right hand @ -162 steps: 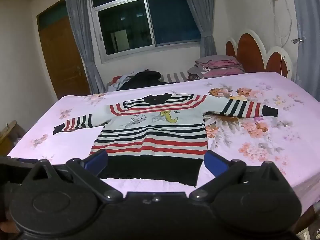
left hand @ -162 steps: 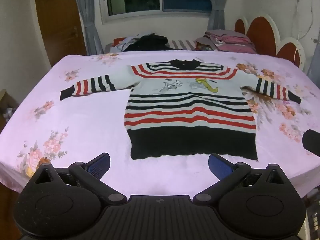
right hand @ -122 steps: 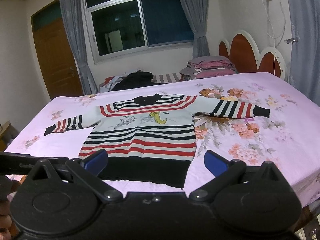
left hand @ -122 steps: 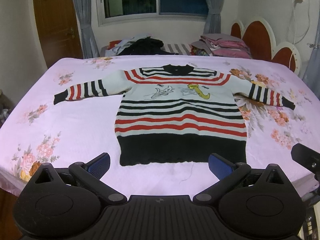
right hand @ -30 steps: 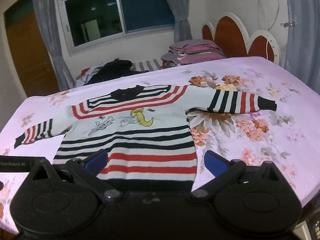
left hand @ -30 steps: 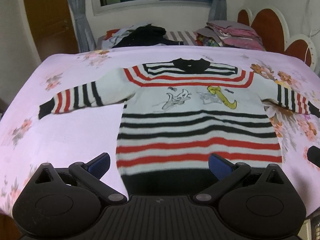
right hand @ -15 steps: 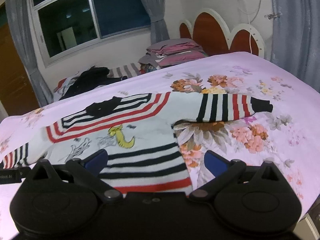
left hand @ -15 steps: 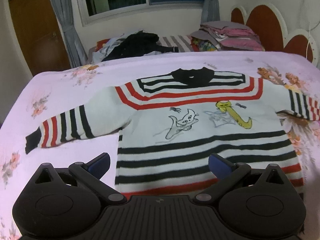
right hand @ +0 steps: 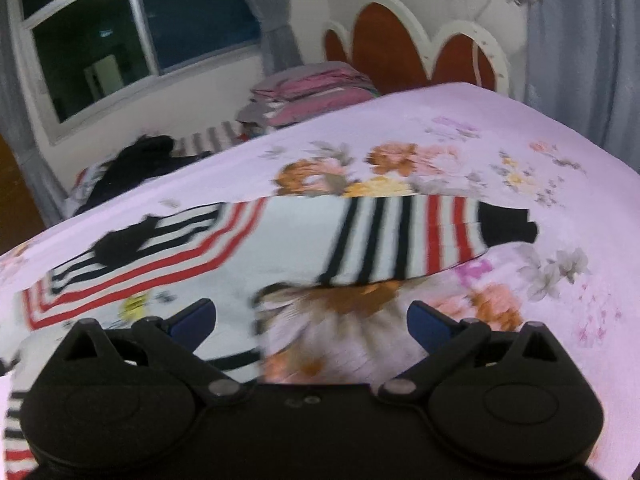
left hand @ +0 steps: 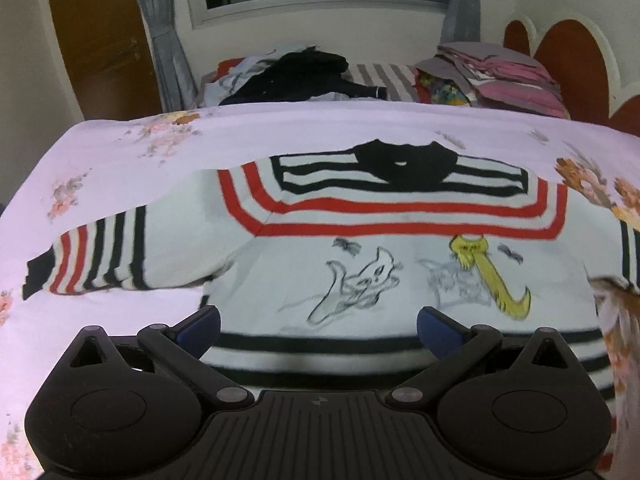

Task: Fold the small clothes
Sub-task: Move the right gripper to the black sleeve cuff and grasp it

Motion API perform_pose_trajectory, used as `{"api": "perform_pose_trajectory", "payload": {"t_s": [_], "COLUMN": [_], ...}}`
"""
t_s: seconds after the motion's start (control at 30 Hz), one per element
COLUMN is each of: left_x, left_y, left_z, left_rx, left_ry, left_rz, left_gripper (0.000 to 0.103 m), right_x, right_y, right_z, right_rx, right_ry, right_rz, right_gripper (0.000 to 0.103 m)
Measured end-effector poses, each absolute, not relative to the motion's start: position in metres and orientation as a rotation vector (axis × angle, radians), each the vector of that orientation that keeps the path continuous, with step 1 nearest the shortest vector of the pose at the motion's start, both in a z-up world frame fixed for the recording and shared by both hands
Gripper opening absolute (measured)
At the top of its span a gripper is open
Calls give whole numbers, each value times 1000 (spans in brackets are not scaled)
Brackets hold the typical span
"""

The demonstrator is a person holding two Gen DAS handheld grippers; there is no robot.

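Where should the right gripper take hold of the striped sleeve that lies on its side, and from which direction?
Probably at the black cuff of the sleeve. The sweater lies flat with this sleeve stretched straight outward on the bedsheet, so the cuff is its free end. The right gripper, open now, could come from above and the outer side, then carry it inward.
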State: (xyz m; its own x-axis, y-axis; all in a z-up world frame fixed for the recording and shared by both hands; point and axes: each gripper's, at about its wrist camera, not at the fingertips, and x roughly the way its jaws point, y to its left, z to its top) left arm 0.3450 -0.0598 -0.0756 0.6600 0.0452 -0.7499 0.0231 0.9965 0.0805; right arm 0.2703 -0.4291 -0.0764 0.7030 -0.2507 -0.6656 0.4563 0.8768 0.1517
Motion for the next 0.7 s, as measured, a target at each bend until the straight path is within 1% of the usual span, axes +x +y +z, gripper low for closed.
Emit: {"api": "perform_pose_trajectory", "payload": {"t_s": [0.3,0.4,0.63,0.67,0.7], "left_x": [383,386,394,394,394], "left_y": [-90,-94,-100,-100,-99], "left_z": [-100,-102,-106,-106,-105], "left_rx": [104,110,144,141,142], "left_ry": [907,892,911,910,908], "left_rz": [65,65,62,55,48], "left_gripper": [103,103,103,103,103], "right_x": [301,306,314,315,317], "right_y": [-533,-562,-606,-611,-614], "right_z": [-125,-140,-161,-163,-164], "right_rx": [388,438,573,583,587], "right_ry": [753,771,756,747,742], "right_rz": [-532,-574,-636,-639,-643], "right_gripper": [101,101,100,99,90]}}
